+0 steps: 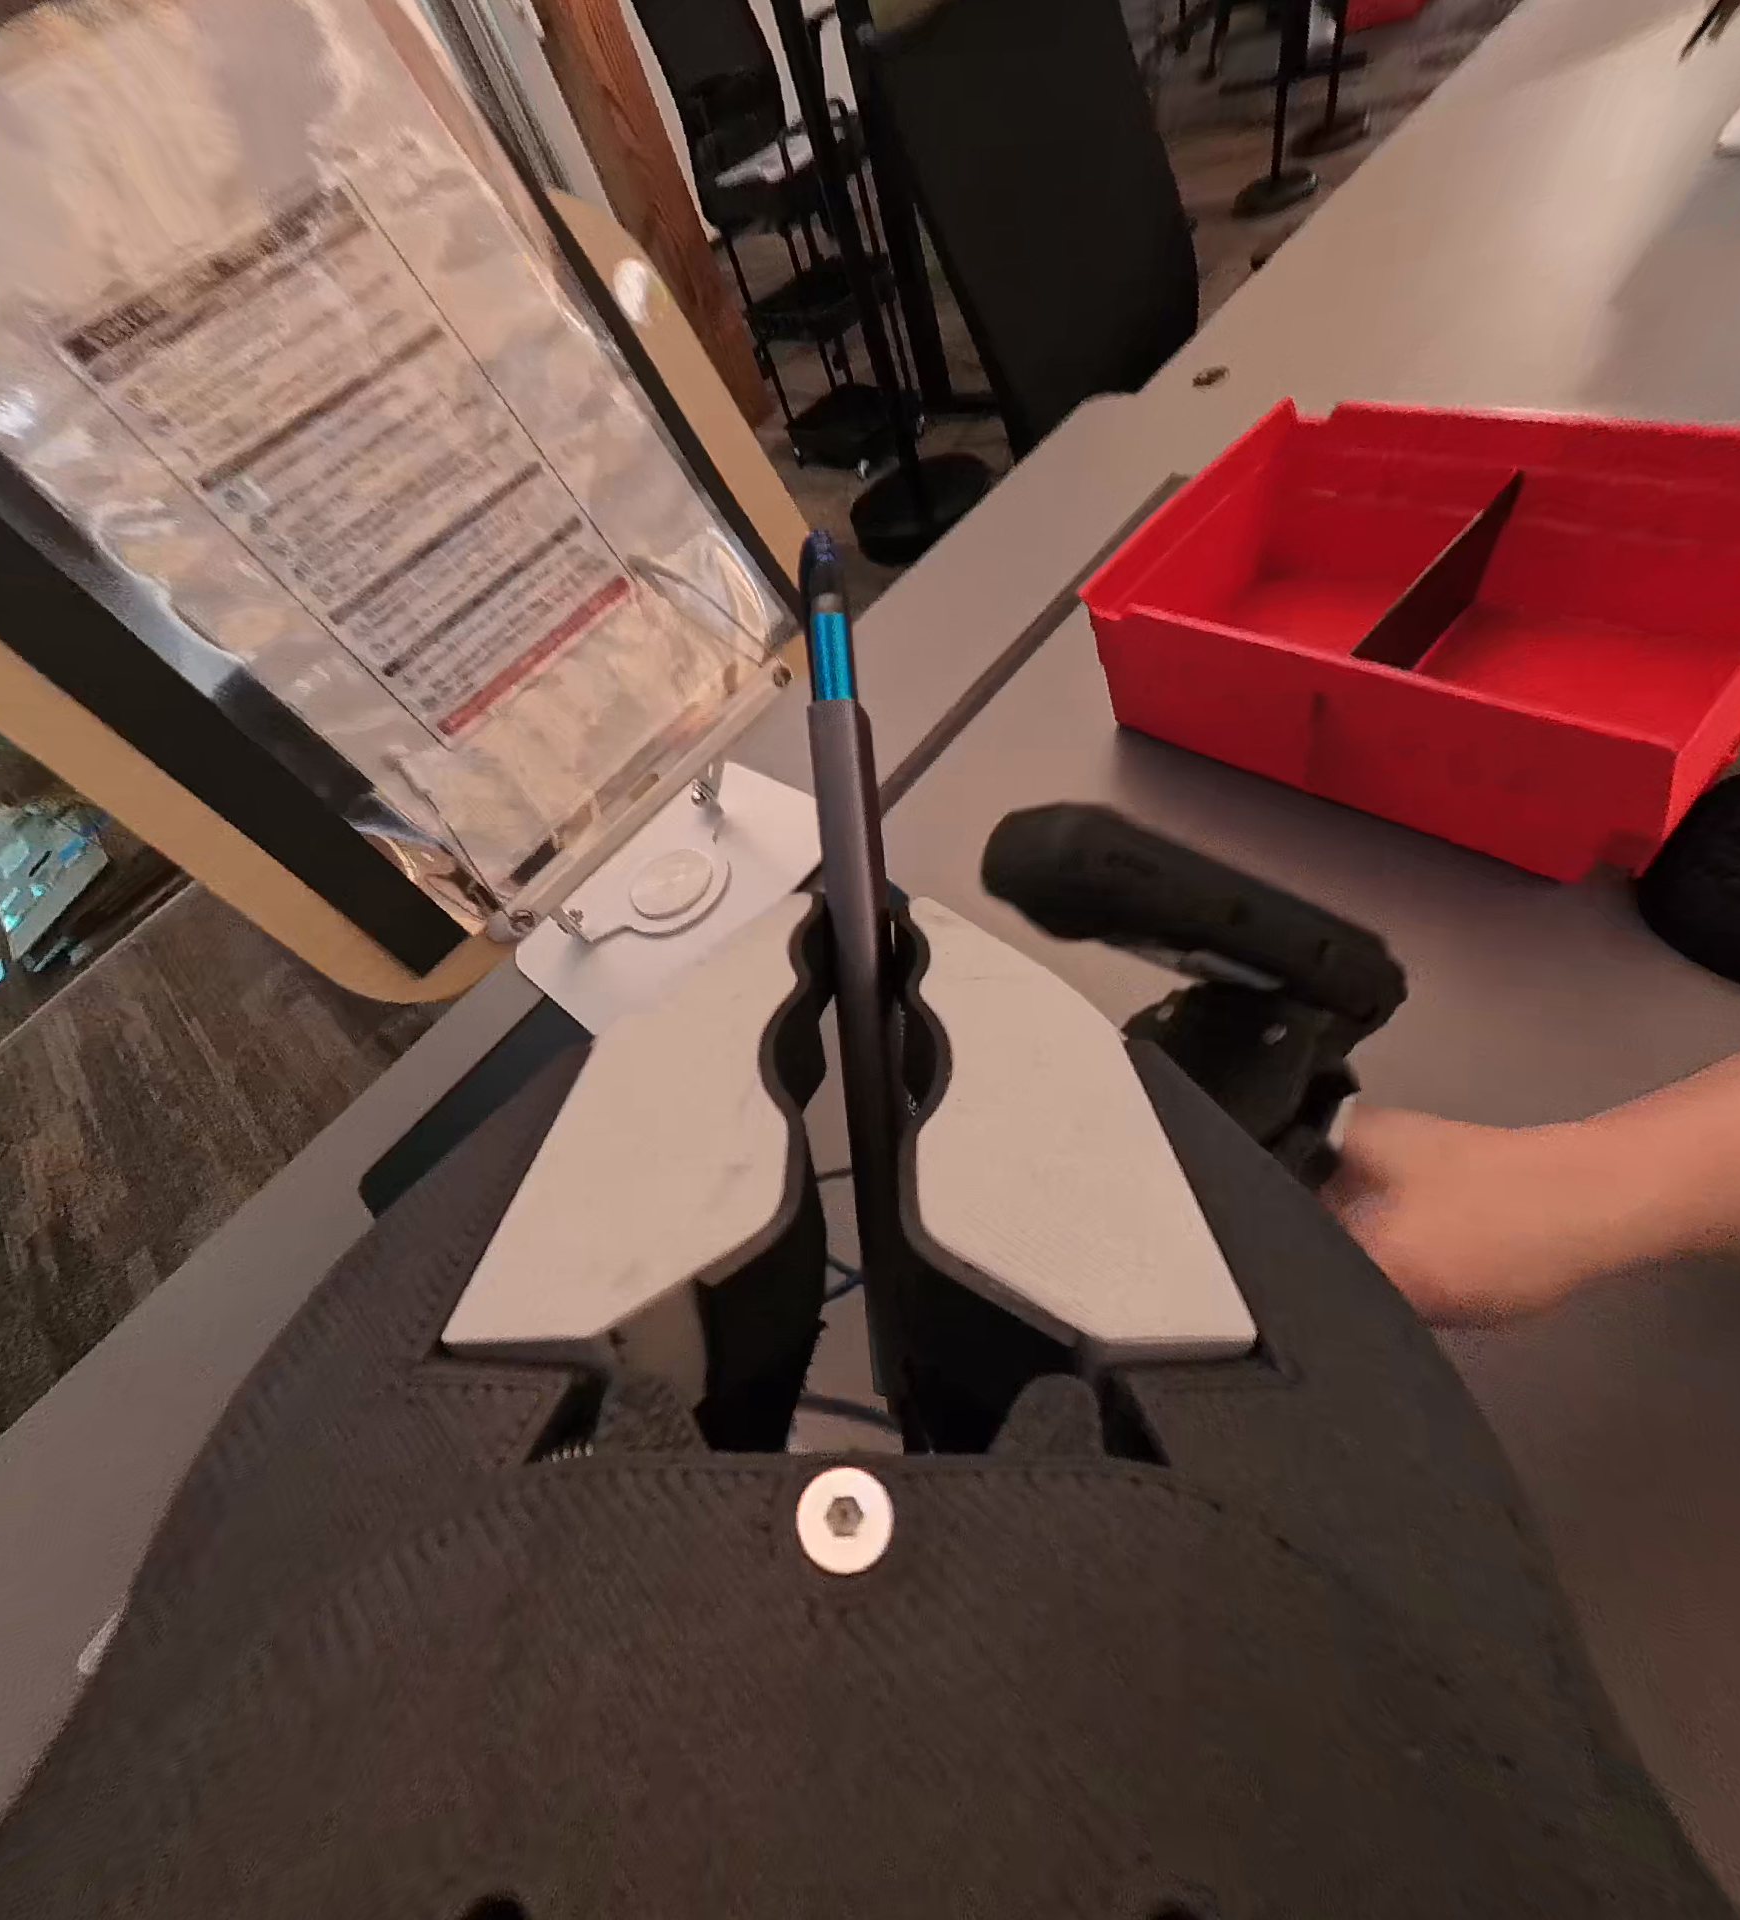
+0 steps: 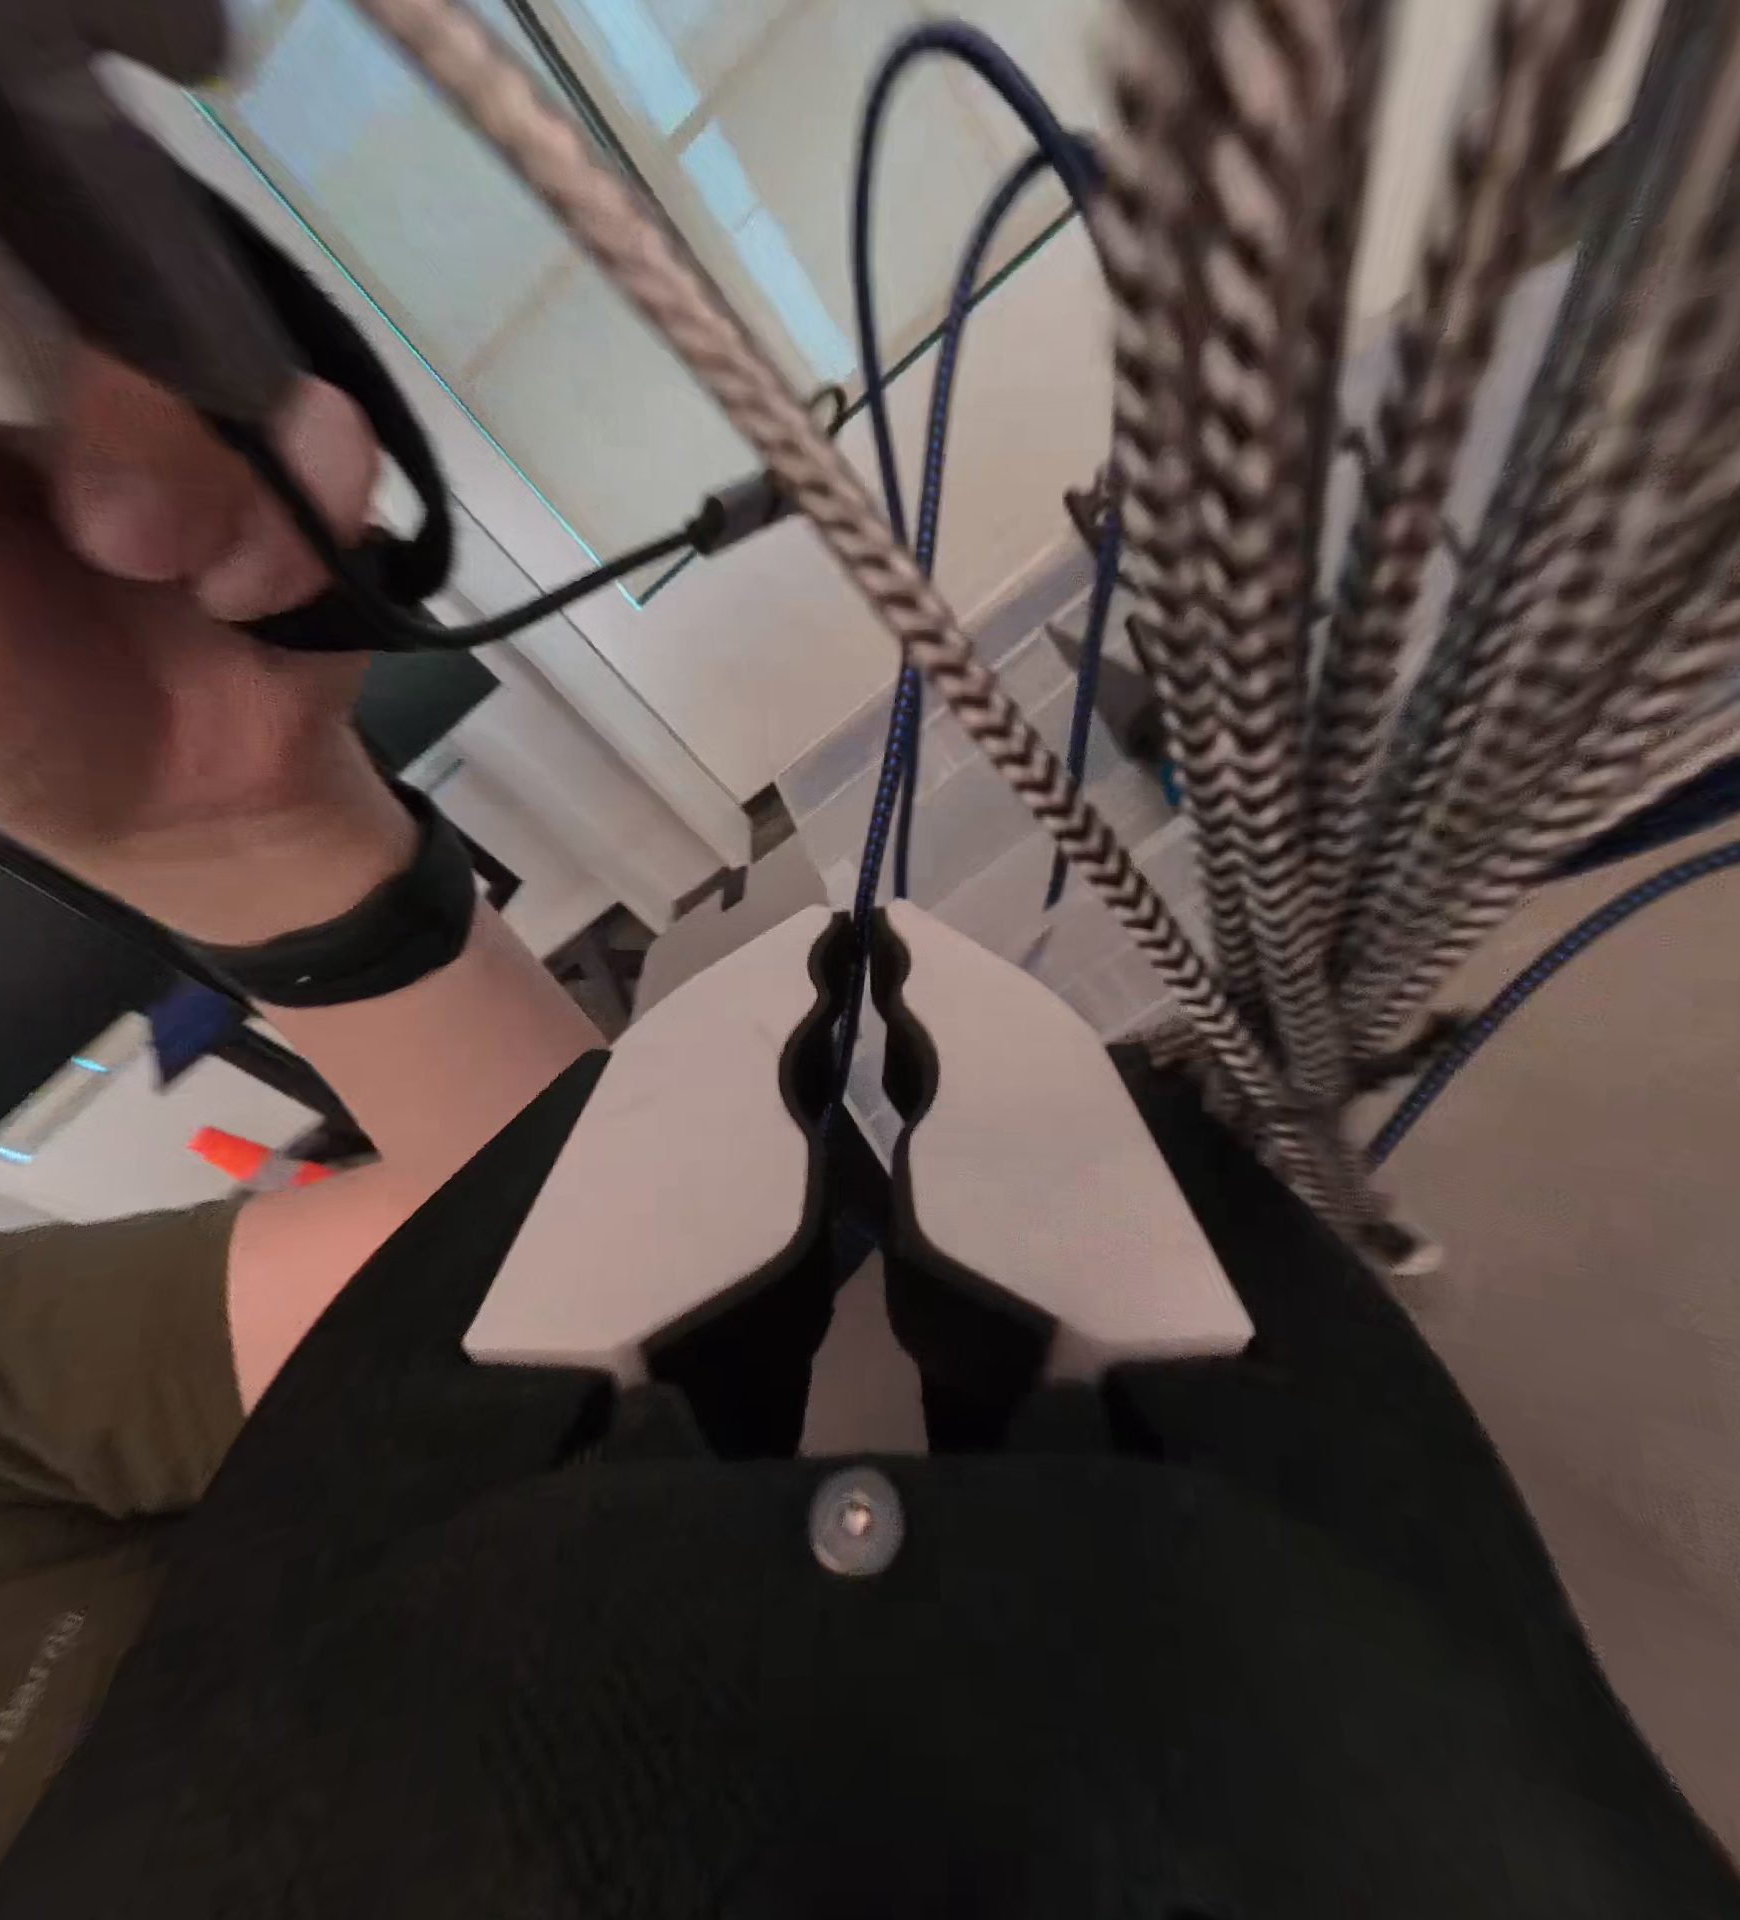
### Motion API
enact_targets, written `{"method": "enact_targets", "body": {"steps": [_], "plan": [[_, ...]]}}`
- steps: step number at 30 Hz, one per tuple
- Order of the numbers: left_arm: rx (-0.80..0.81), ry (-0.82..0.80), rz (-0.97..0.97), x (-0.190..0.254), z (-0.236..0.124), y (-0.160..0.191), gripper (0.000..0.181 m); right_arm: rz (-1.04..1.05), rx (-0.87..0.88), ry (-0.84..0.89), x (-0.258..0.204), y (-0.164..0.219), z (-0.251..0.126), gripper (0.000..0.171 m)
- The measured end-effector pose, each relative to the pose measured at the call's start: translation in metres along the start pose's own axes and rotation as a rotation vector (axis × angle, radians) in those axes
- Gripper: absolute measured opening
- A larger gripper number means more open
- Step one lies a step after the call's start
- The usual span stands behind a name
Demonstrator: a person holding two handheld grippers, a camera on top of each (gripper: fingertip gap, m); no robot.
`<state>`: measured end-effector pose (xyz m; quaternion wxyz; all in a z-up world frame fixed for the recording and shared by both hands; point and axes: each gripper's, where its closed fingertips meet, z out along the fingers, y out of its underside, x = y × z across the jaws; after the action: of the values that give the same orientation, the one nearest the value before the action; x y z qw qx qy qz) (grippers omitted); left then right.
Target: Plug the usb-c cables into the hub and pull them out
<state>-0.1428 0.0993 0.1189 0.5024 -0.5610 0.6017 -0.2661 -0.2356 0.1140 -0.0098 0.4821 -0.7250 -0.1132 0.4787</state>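
Grey laminate tabletop (image 1: 1209, 727) runs past a room of dark chairs and wood-look flooring. Above it, the slim dark grey hub (image 1: 850, 914), seen edge-on, stands upright in the left gripper (image 1: 861, 920), whose white fingers (image 1: 658, 1164) are pressed against its two flat sides. A bright blue metal usb-c plug (image 1: 830, 655) sits in the hub's top end, with a dark blue braided cable (image 1: 819, 556) rising from it. Just right of the hub lies a black handheld device (image 1: 1188, 925), and a blurred hand (image 1: 1489, 1205) reaches in beside it. Farther right stands a red plastic bin (image 1: 1468, 644) with a dark divider; to the left a clear acrylic sign holder (image 1: 326, 468) leans on a white base.

In the right wrist view, the right gripper (image 2: 861, 925) points upward, its white fingers (image 2: 1032, 1143) pinching a thin dark blue braided cable (image 2: 881, 748) that loops overhead. Beside it hang several thick braided cables in a black-and-white chevron weave (image 2: 1250, 623), motion-blurred. At left, a hand (image 2: 139, 623) wearing a black wristband holds thin black cords.
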Motion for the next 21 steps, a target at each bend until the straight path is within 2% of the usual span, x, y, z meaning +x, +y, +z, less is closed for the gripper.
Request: {"method": "enact_targets", "body": {"steps": [1, 5, 9, 13, 16, 19, 21], "plan": [[0.032, -0.005, -0.011, -0.003, -0.006, -0.005, 0.009, -0.063, 0.001, 0.019, -0.004, -0.009, -0.008, 0.004], [0.164, 0.015, -0.056, -0.008, -0.03, -0.023, 0.009, -0.3, -0.07, 0.076, -0.028, -0.036, -0.05, 0.004], [0.2, 0.098, -0.091, -0.003, -0.039, -0.027, 0.009, -0.39, -0.496, 0.243, -0.015, -0.004, -0.108, 0.004], [0.187, 0.227, -0.159, 0.005, -0.022, -0.02, 0.009, -0.278, -0.811, 0.336, 0.01, 0.046, -0.159, 0.004], [0.117, 0.321, -0.231, 0.008, 0.004, -0.002, 0.009, -0.169, -0.95, 0.285, 0.025, 0.077, -0.176, 0.004], [0.087, 0.43, -0.325, 0.013, 0.023, 0.012, 0.009, -0.046, -0.972, 0.186, 0.026, 0.086, -0.18, 0.005], [0.072, 0.501, -0.373, 0.017, 0.029, 0.017, 0.009, 0.007, -0.912, 0.131, 0.021, 0.076, -0.18, 0.017]]}}
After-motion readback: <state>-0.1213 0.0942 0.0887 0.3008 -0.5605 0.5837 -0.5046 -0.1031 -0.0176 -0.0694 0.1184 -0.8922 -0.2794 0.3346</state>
